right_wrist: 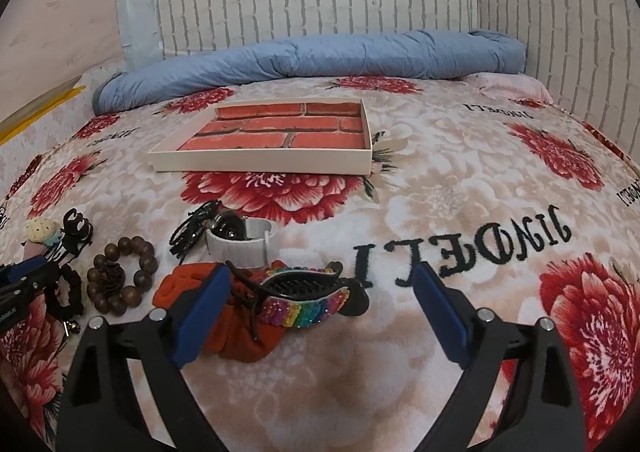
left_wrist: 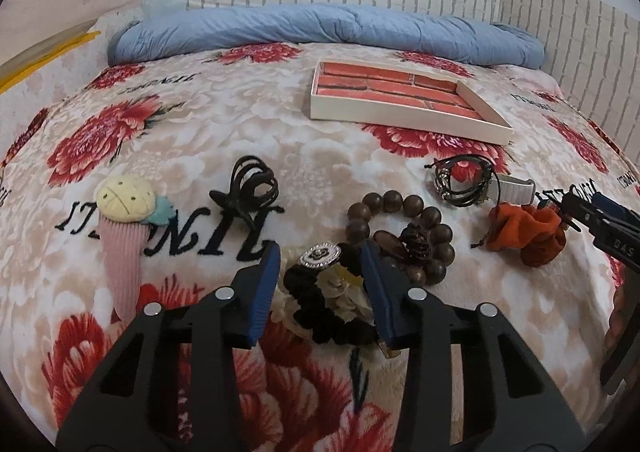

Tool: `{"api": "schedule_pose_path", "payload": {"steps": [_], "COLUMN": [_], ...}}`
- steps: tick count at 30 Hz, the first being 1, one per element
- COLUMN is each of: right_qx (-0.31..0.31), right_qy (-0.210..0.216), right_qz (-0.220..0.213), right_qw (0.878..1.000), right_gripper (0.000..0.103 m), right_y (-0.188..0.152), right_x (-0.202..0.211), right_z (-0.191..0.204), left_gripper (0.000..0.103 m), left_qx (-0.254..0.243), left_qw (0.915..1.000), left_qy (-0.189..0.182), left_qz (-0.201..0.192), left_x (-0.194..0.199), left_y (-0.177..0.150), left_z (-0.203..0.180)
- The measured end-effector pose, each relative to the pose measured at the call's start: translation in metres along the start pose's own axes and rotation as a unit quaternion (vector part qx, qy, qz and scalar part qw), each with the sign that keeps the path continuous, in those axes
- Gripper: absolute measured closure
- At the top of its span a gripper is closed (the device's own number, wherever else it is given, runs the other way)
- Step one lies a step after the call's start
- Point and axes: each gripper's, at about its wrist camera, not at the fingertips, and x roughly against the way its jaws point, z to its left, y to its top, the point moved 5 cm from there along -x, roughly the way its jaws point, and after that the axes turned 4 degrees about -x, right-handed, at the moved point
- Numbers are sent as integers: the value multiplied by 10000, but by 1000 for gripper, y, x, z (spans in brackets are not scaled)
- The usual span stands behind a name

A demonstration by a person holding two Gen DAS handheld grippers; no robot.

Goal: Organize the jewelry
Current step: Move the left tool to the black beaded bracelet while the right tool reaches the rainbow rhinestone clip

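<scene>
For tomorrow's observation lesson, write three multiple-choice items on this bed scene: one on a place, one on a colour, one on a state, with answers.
1. What lies between the left gripper fingers?
A. the black scrunchie
B. a green comb
C. a silver spoon

2. What colour is the lining of the box?
A. plain yellow
B. red brick pattern
C. solid black

3. How does the right gripper stand?
A. jaws wide open around the rainbow hair claw
B. clamped on a wooden bracelet
C. clamped on the box wall

Answers:
1 A, the scrunchie sits between the blue pads.
2 B, red bricks with dark joints show inside the white walls.
3 A, both pads stand apart from the claw, which rests on the blanket and the orange scrunchie.
</scene>
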Motion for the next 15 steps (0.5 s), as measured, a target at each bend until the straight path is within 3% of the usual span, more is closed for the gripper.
{"api": "schedule_pose_path", "payload": {"steps": [4, 11, 15], "right_qx": [-42, -68, -115], "right_qy": [8, 75, 166], "right_qz": [105, 302, 507], "right_qw": [9999, 9995, 9985], "right_gripper": [13, 13, 13], "right_y": [-1, -1, -2], "right_x": [-6, -16, -26], "right_z": [-2, -2, -2], "left_gripper": [63, 77, 77], "left_qx": [-18, 2, -47], "left_qw": [10000, 9996, 9992], "left_qy": [-15, -178, -224], "left_qz": [82, 227, 327], "left_x": [-6, -15, -20], "left_y": [2, 1, 1], "left_z": [0, 3, 2]}}
